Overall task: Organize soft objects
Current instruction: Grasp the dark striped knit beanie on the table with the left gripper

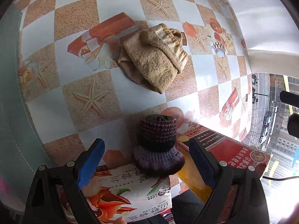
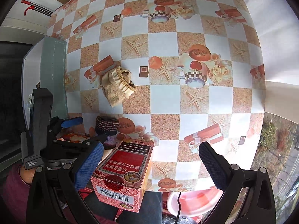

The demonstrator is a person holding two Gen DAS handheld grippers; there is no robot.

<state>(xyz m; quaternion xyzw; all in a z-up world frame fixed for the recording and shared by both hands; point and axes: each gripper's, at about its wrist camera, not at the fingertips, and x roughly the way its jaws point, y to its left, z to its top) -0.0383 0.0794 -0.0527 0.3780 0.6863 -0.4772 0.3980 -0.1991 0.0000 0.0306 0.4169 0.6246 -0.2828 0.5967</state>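
Two soft objects: one tan sock (image 1: 155,57), one purple knitted bootie (image 1: 158,145).

Bright daylight enters from the window (image 1: 276,123) on the right, leaving white glare on the table (image 1: 207,119) nearby. Both fisheye views curve strongly, with dark corners; the centres stay sharp.

Fuzzy tan terry-cloth sock (image 1: 155,59), coarse knitted purple wool bootie (image 1: 158,145), glossy printed tablecloth (image 1: 84,97), smooth red cardboard box (image 2: 123,169), textured blue gripper pads (image 1: 91,163).
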